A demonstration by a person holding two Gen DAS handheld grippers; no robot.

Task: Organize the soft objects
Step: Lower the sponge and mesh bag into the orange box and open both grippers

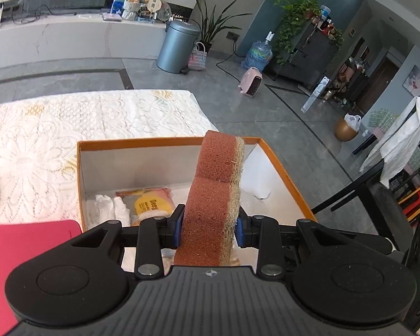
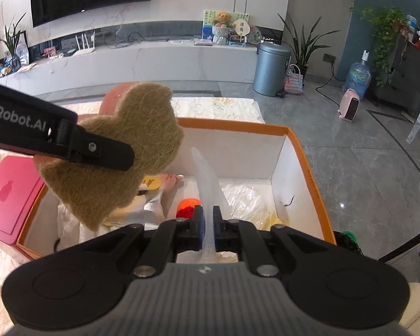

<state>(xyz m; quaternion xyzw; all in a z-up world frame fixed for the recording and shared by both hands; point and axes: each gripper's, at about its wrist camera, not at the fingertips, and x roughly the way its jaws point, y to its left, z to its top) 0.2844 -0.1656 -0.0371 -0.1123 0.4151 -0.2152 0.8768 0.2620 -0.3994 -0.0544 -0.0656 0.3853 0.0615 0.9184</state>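
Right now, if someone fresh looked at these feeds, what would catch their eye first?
The orange-brown sponge, clamped upright in the left gripper over the orange-rimmed box. Next, the thin white foam sheet pinched in the right gripper above the same box, beside the pink lid.

Box (image 2: pixel 308 165) contents half hidden — perhaps yarn (image 2: pixel 188 206)
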